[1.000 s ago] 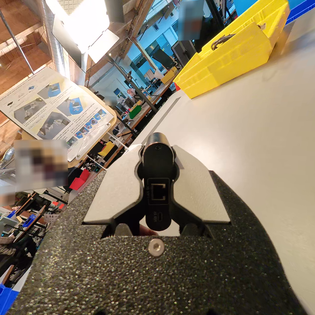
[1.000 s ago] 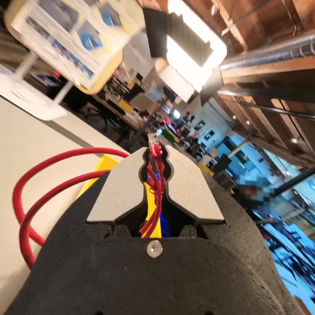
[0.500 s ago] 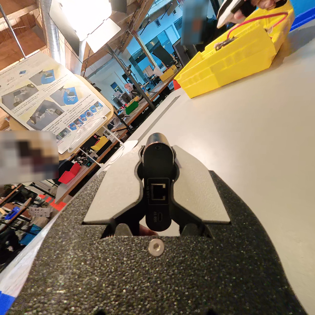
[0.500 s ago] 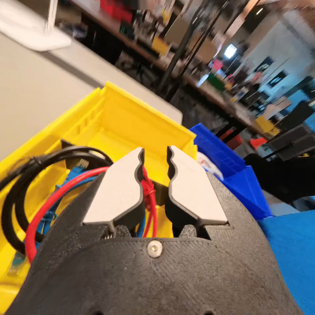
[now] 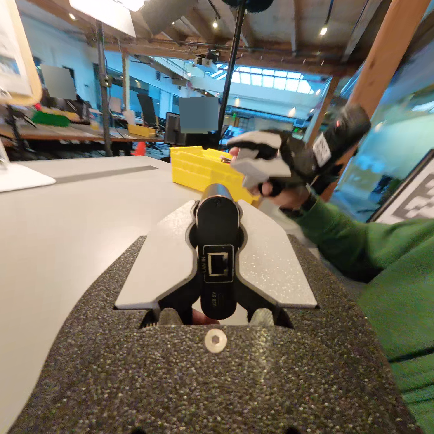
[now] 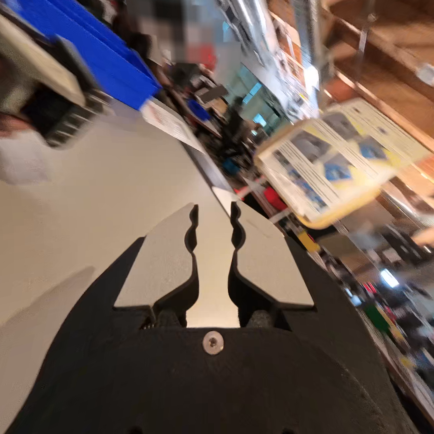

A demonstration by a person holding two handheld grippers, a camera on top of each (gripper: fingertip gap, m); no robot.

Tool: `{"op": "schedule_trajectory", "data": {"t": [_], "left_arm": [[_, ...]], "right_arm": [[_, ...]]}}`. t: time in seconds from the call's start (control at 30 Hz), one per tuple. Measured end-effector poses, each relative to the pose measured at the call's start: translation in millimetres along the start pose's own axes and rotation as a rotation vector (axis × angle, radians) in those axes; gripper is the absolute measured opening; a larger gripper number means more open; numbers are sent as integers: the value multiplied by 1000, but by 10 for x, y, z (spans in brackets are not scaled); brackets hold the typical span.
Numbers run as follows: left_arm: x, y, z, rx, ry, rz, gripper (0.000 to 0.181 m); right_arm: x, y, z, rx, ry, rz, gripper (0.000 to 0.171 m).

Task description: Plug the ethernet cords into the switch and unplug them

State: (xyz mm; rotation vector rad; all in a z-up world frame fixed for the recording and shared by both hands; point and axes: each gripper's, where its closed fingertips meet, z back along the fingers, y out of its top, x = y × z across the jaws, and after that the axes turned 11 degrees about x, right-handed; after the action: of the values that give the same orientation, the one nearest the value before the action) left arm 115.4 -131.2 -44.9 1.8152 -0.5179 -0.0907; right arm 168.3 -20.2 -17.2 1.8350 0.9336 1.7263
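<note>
Left wrist view: the left claw [image 5: 217, 219] is pinching the switch [image 5: 218, 253], a slim black stick-shaped box, with its one network port facing back at the camera and nothing plugged into it. The claw and switch are held over the grey surface [image 5: 82, 223]. Farther off, the right claw [image 5: 256, 159] shows up blurry over the yellow bin [image 5: 197, 168], with a green sleeve [image 5: 352, 246] trailing behind it. No cord hangs from it as far as I can tell. All I can make out in the bin is a bit of dark cable at the rim, the rest is hidden

If the next job is fetching a cord, I'd say keep the switch dead still with the port turned toward the incoming plug, and don't loosen the pinch, since a round body like that could easily roll between the pads

Right wrist view: super smeared, so it's clearly mid-swing. The right claw [image 6: 214, 212] is spread a little and empty, just bare surface [image 6: 105, 199] showing through the gap. A blue bin [image 6: 112, 61] sits top left, contents not visible. No ethernet cord anywhere in this view, so my guess is they're in the yellow bin. I'd grab one right behind the plug so the tip doesn't flop when lining up
</note>
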Motion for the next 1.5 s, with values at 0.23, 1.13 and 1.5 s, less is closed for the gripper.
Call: {"op": "schedule_trajectory", "data": {"t": [0.23,1.13,1.5], "left_arm": [[-185,198,66,221,42,335,28],[231,117,-75,180,-227,556,28],[355,55,-116,142,-261,514,28]], "right_arm": [[-1076,460,-555,133,113,-6,36],[-1313,540,-669,142,109,225,102],[-1307,506,-657,120,112,256,96]]}}
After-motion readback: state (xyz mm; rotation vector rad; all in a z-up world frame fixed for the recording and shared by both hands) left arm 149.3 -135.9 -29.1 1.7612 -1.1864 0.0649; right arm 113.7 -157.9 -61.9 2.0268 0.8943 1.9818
